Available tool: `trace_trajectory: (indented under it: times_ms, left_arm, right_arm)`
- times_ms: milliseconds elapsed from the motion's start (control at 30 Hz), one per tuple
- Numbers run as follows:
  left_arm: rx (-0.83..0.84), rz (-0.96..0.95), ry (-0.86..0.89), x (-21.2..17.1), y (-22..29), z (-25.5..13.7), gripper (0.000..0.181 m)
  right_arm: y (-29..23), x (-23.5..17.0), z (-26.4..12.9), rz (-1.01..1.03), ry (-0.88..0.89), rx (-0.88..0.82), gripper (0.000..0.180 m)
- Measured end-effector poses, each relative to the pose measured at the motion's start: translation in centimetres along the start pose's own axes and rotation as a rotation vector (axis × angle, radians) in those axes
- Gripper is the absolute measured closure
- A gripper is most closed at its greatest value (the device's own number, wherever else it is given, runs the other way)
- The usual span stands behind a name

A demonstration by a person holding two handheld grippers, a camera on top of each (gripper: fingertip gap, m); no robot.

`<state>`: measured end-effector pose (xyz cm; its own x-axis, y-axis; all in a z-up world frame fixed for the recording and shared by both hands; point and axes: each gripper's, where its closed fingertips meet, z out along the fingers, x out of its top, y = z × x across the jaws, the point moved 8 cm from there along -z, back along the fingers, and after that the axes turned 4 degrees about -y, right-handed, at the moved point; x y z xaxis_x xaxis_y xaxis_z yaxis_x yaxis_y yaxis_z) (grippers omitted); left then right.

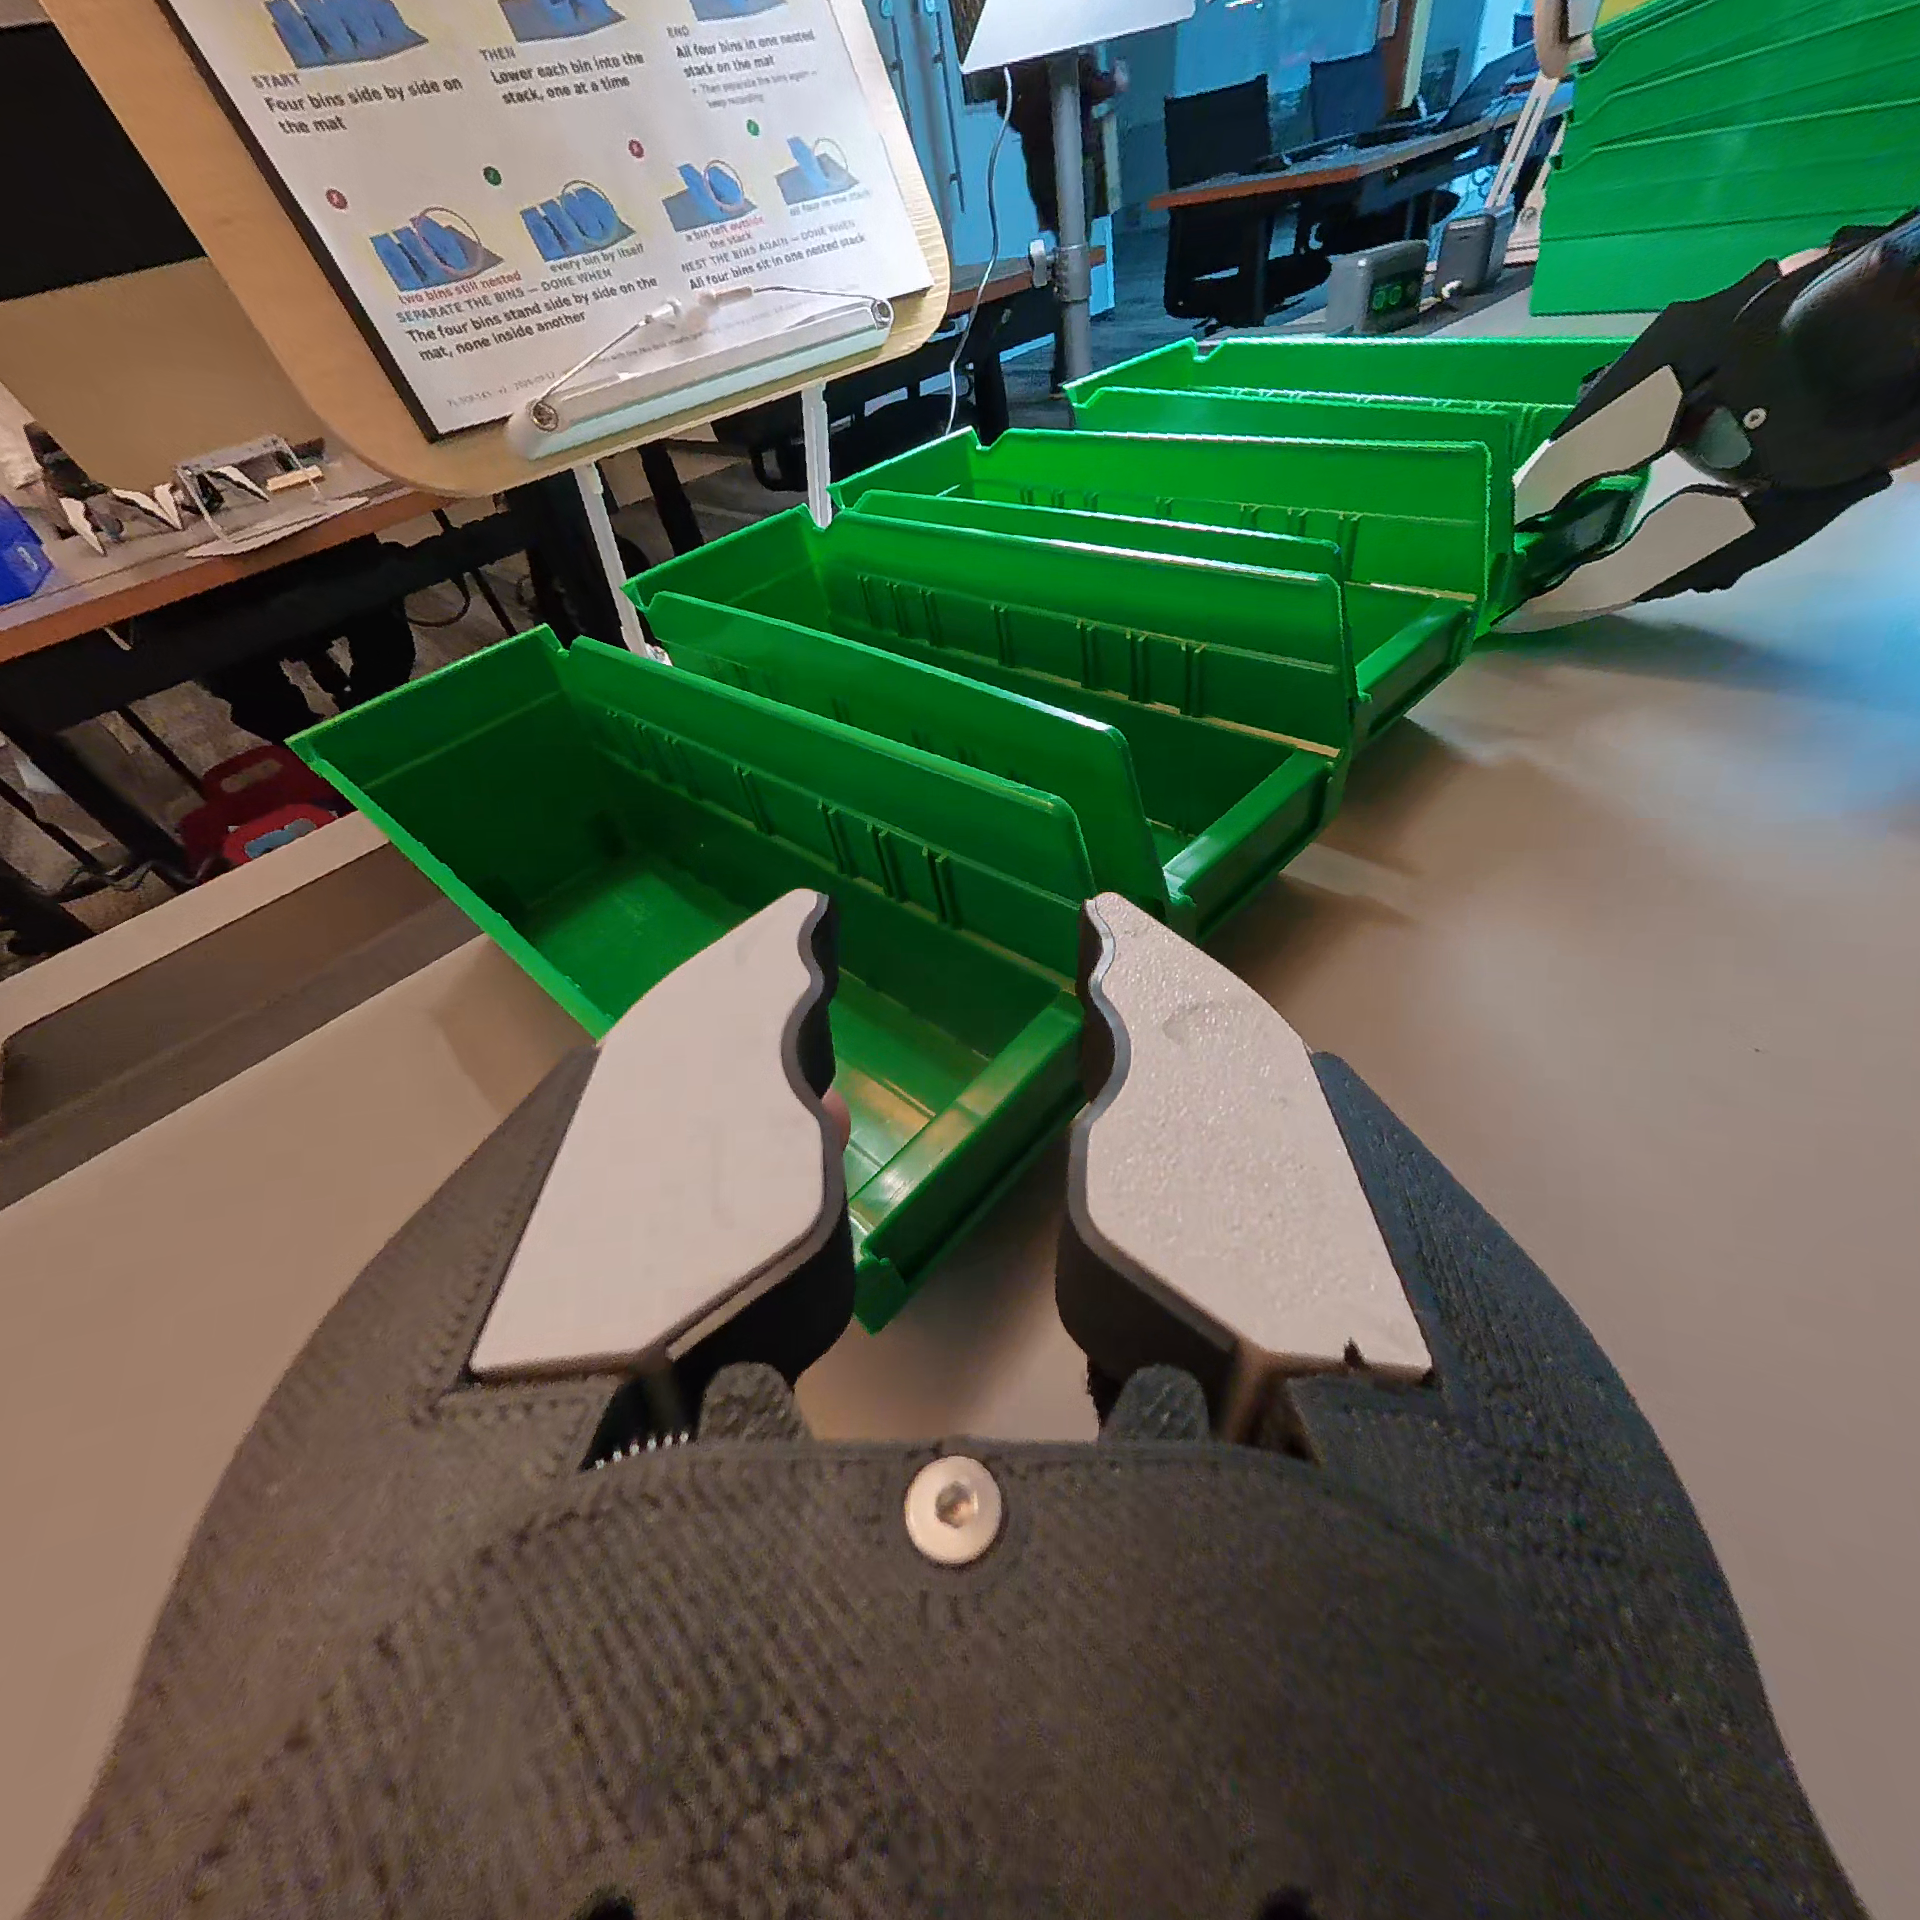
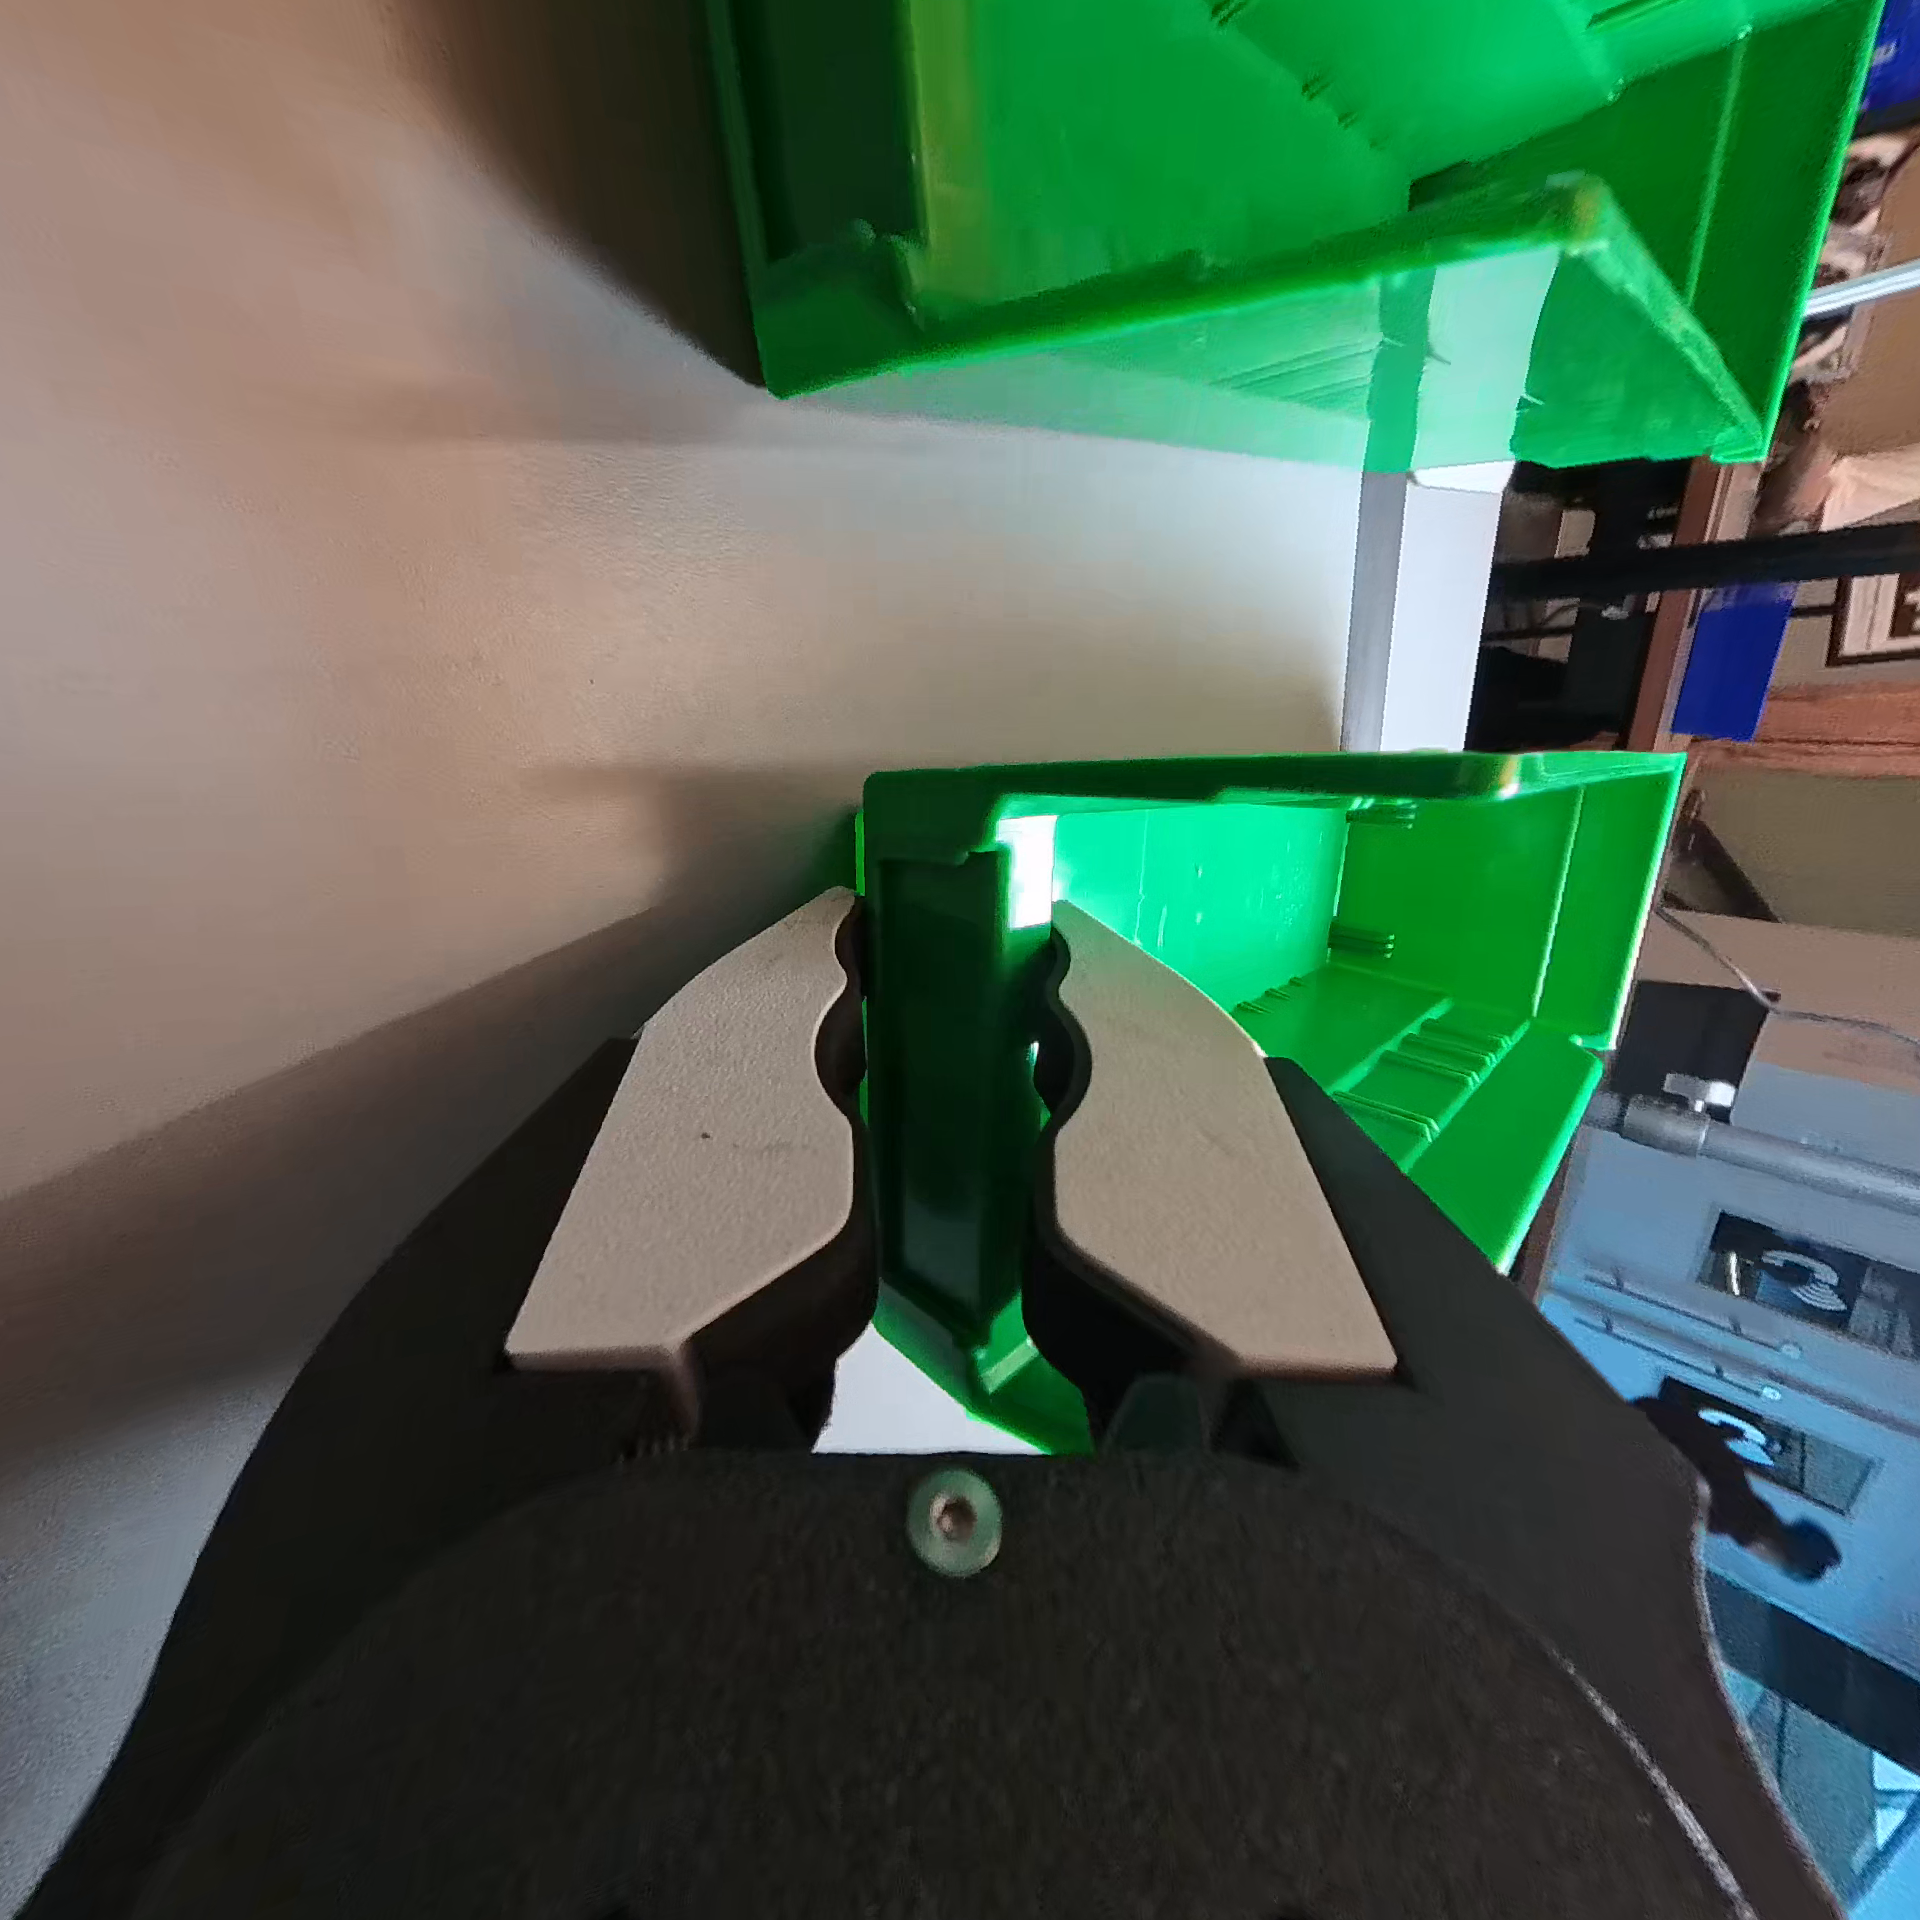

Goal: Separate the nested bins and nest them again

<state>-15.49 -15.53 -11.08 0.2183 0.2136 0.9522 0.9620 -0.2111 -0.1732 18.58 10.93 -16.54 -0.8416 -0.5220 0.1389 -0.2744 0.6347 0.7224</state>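
Four green bins [image 1: 935, 727] stand in a diagonal row across the desk [image 1: 1558, 987]; left tool [image 1: 956, 997] gapes at the nearest bin's front edge; right tool [image 2: 951, 997] clamps the farthest bin's [image 2: 1455, 935] front lip; bare desk lower right.

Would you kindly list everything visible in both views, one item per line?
Bins: four, green, in a row on the table; nearest, second, third, farthest.
Table: one, beige, under the bins.
Clipboard: one, white instruction sheet on a stand, behind the bins.
Desks and chairs: several, dark, in the background.
Green sheets: a stack, upper right.
Left gripper: black with grey fingers, open, at the nearest bin's front.
Right gripper: black with grey fingers, shut on the front lip of one bin, seemingly the third.
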Motion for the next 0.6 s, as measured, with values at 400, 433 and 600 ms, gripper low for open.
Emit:
trace_trajectory:
  times_ms: [400,433,600]
  left_arm:
    - [0.002,0.014,-0.014,-0.5,0.2,0.4,0.138]
    - [0.002,0.016,-0.014,-0.5,0.2,0.4,0.138]
    - [0.006,0.014,-0.006,-0.4,0.1,0.3,0.139]
  right_arm:
    - [0.9,-0.9,0.8,-0.035,0.04,-0.02,0.15]
    - [1.0,-0.8,0.6,-0.014,0.041,-0.028,0.148]
    - [1.5,0.4,-1.9,0.26,0.175,-0.003,0.14]
